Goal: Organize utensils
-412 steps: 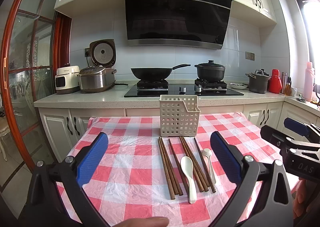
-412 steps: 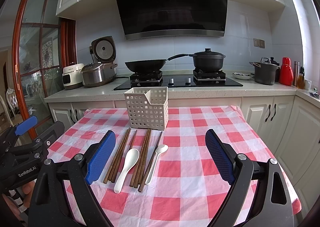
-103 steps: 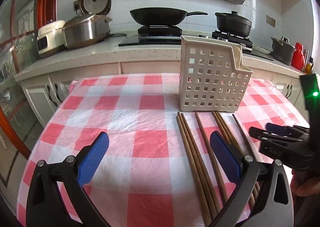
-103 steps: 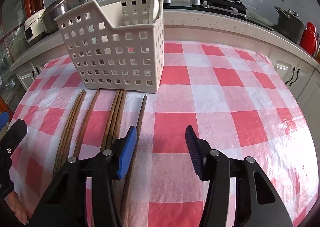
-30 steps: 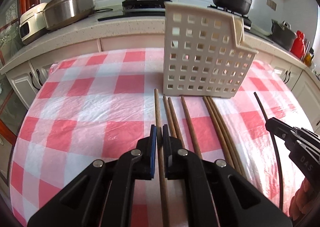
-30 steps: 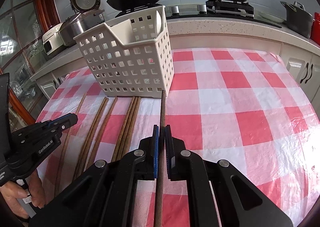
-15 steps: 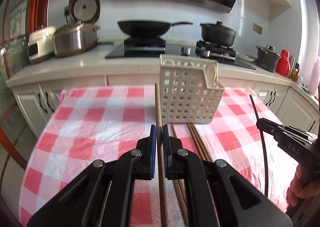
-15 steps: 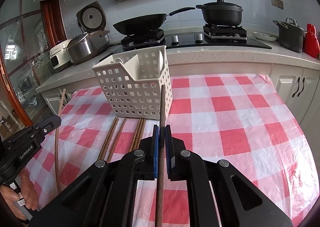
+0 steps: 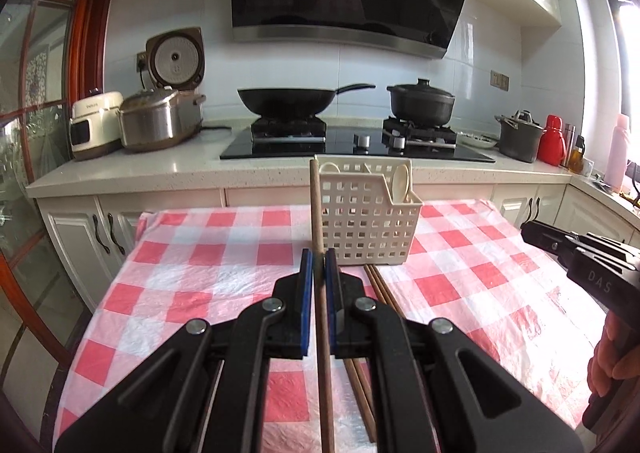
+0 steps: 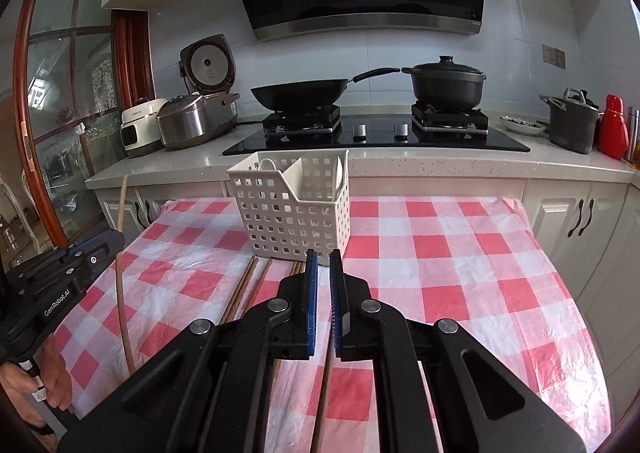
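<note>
My left gripper (image 9: 314,259) is shut on a brown chopstick (image 9: 316,209), held up off the table with its tip beside the left edge of the white perforated basket (image 9: 368,229). This chopstick also shows in the right wrist view (image 10: 121,253). My right gripper (image 10: 323,259) has its jaws a narrow gap apart with no chopstick between the pads; a chopstick (image 10: 325,397) shows below the jaws. Two white spoons (image 9: 400,181) stand in the basket (image 10: 296,213). Several chopsticks (image 10: 244,289) lie on the checked cloth in front of the basket.
The table has a red and white checked cloth (image 10: 460,273). Behind it runs a counter with a wok (image 9: 288,99), a black pot (image 9: 420,101), a rice cooker (image 9: 160,121) and a red flask (image 9: 551,145).
Both grippers rose and drew back from the table. The chopstick no longer sticks out beyond my right gripper's pads, which now stand slightly apart. My left gripper still holds its chopstick.
</note>
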A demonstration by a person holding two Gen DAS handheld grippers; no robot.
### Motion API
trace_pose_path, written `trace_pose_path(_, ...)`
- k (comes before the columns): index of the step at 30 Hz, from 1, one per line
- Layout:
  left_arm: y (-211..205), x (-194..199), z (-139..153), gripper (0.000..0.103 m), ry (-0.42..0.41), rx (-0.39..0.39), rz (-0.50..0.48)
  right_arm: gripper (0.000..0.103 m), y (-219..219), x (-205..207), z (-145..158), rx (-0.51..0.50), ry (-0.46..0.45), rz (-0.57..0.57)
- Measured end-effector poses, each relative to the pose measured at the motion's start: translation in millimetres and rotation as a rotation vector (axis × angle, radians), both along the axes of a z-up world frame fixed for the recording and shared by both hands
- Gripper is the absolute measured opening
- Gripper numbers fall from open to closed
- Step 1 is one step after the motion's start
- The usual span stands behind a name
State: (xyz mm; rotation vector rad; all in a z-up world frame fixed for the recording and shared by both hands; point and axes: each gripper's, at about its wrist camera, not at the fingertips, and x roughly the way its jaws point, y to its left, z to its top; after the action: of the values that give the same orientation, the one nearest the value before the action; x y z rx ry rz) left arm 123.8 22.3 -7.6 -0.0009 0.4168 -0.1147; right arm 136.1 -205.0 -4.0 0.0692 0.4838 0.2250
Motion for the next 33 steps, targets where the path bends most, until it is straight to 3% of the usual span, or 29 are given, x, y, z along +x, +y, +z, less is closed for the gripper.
trace_pose_path(5, -1.6, -4.9, -0.2, 0.006, -0.001, 0.015, 0.003, 0.008, -3.8, 2.3, -8.2, 0.013, 0.048, 0.001)
trace_pose_path(10, 1.6, 8.0, -7.4, 0.006, 0.055, 0.003, -0.002, 0.012, -16.0, 37.1, -47.0, 0.028, 0.233, -0.045)
trace_pose_path(18, 2.0, 32.9, -20.5, 0.006, 0.101, 0.001, -0.028, 0.014, -8.6, 81.5, -100.2, -0.049, 0.419, -0.038)
trace_pose_path(22, 3.9, 42.9, -23.1, 0.006, 0.11, -0.008, -0.026, 0.021, -1.2, 96.2, -112.1, -0.081, 0.456, -0.025)
trace_pose_path(27, 6.5, 47.9, -23.6, 0.006, 0.111, -0.016, -0.019, 0.021, 7.7, 99.2, -119.3, -0.133, 0.455, -0.012)
trace_pose_path(28, 6.2, 47.9, -24.0, 0.006, 0.111, -0.016, -0.018, 0.02, 8.9, 98.9, -119.2, -0.142, 0.451, -0.012)
trace_pose_path(30, 6.0, 47.3, -24.5, 0.006, 0.112, -0.017, -0.018, 0.008, 9.9, 97.1, -119.4, -0.165, 0.439, -0.017)
trace_pose_path(33, 5.0, 44.6, -24.1, 0.006, 0.108, -0.018, -0.017, 0.006, 5.6, 94.4, -119.2, -0.134, 0.428, -0.026)
